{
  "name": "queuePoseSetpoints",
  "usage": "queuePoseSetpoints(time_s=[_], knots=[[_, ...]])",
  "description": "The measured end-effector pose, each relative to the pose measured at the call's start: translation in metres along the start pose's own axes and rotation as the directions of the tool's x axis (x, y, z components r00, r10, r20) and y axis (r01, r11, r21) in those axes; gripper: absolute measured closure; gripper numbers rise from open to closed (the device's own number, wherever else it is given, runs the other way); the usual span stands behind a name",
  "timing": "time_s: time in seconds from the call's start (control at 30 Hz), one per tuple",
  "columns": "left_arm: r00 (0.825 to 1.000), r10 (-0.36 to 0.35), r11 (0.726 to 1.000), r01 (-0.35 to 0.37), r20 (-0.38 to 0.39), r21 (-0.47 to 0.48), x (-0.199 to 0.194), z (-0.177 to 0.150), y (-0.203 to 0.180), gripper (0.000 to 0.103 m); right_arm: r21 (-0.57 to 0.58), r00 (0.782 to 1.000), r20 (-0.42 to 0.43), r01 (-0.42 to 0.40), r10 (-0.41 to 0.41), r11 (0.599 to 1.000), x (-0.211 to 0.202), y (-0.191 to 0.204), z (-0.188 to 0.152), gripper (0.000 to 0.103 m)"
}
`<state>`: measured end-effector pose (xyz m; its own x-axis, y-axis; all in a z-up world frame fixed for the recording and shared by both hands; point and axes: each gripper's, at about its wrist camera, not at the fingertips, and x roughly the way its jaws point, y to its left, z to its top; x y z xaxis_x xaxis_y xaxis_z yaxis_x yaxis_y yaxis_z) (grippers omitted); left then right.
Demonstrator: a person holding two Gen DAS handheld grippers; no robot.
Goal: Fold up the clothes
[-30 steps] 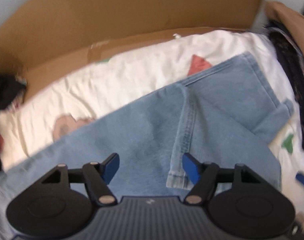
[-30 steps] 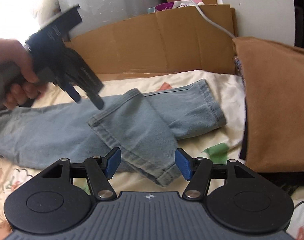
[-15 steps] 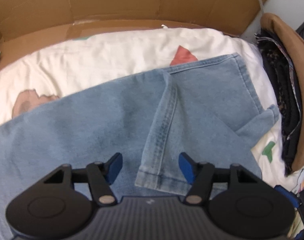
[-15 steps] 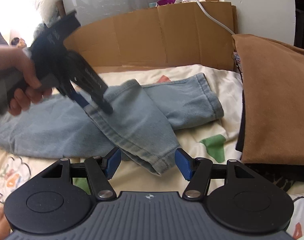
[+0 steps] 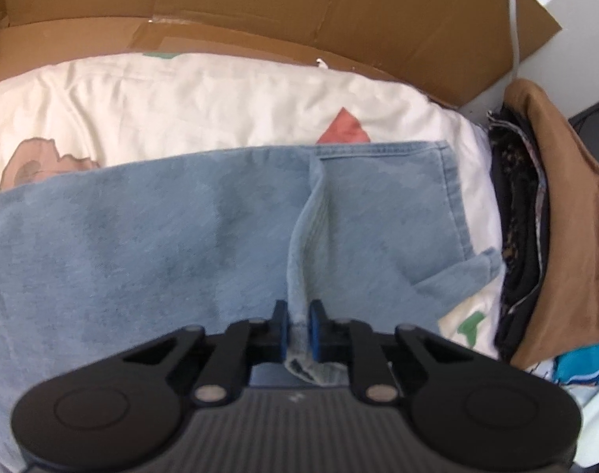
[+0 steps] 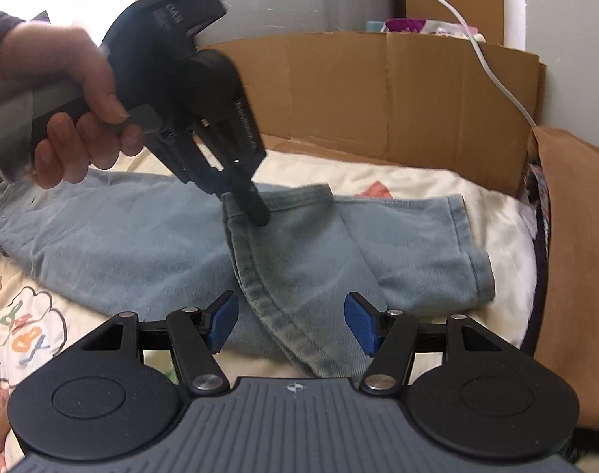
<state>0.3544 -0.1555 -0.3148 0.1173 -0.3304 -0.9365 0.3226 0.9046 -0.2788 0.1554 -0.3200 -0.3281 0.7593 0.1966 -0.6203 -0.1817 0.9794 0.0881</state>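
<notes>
Left wrist view: the left gripper [image 5: 298, 325] was closing, its pads pinching the hem of the jeans [image 5: 149, 236] spread on the bed [image 5: 181, 98].

Right wrist view: the right gripper [image 6: 291, 323] stood open over the near hem. Folding appeared barely begun; one leg lay crossed over the other. A cardboard box [image 6: 339, 86] stood beyond, contents unclear.
</notes>
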Motion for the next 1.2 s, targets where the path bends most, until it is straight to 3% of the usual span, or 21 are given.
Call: queuePoseSetpoints(time_s=[0.3, 0.47, 0.53, 0.6, 0.63, 0.7, 0.73, 0.77, 0.83, 0.93, 1.2], knots=[[0.997, -0.077, 0.996, 0.078, 0.019, -0.053, -0.016, 0.021, -0.024, 0.092, -0.092, 1.0, 0.029, -0.009, 0.011, 0.996, 0.026, 0.008, 0.042, 0.037], [0.993, -0.107, 0.99, 0.111, 0.045, -0.09, -0.016, 0.031, -0.033, 0.092, -0.111, 0.999, 0.013, 0.032, -0.031, 0.993, 0.046, -0.005, 0.065, 0.039], [0.991, -0.116, 0.989, 0.121, 0.062, -0.08, -0.016, 0.033, -0.038, 0.092, -0.087, 0.999, -0.007, 0.046, -0.047, 0.995, 0.054, -0.016, 0.068, 0.046], [0.989, -0.13, 0.988, 0.136, 0.071, -0.078, -0.013, 0.038, -0.042, 0.092, -0.06, 0.998, -0.018, 0.057, -0.058, 0.997, 0.06, -0.028, 0.069, 0.068], [0.987, -0.143, 0.986, 0.149, 0.076, -0.075, -0.012, 0.04, -0.044, 0.09, -0.053, 0.998, -0.017, 0.063, -0.064, 0.997, 0.061, -0.033, 0.069, 0.074], [0.985, -0.143, 0.987, 0.149, 0.096, -0.055, -0.013, 0.043, -0.047, 0.075, -0.038, 0.997, -0.028, 0.077, -0.078, 0.996, 0.063, -0.044, 0.066, 0.09], [0.986, -0.121, 0.992, 0.125, 0.111, -0.025, -0.014, 0.045, -0.049, 0.059, -0.031, 0.996, -0.037, 0.076, -0.077, 0.997, 0.064, -0.049, 0.065, 0.091], [0.987, -0.096, 0.995, 0.095, 0.128, 0.008, -0.016, 0.047, -0.051, 0.052, -0.025, 0.995, -0.047, 0.083, -0.084, 0.996, 0.067, -0.055, 0.064, 0.091], [0.984, -0.046, 0.997, 0.034, 0.172, 0.075, -0.02, 0.049, -0.051, 0.051, -0.004, 0.993, -0.064, 0.1, -0.1, 0.995, 0.071, -0.068, 0.064, 0.091], [0.984, 0.023, 0.994, -0.041, 0.175, 0.102, -0.015, 0.051, -0.034, 0.05, 0.075, 0.993, -0.079, 0.091, -0.085, 0.993, 0.076, -0.09, 0.061, 0.092], [0.978, 0.176, 0.979, -0.185, 0.114, 0.079, 0.018, 0.04, 0.024, 0.049, 0.164, 0.993, -0.084, 0.096, -0.083, 0.982, 0.087, -0.12, 0.058, 0.091]])
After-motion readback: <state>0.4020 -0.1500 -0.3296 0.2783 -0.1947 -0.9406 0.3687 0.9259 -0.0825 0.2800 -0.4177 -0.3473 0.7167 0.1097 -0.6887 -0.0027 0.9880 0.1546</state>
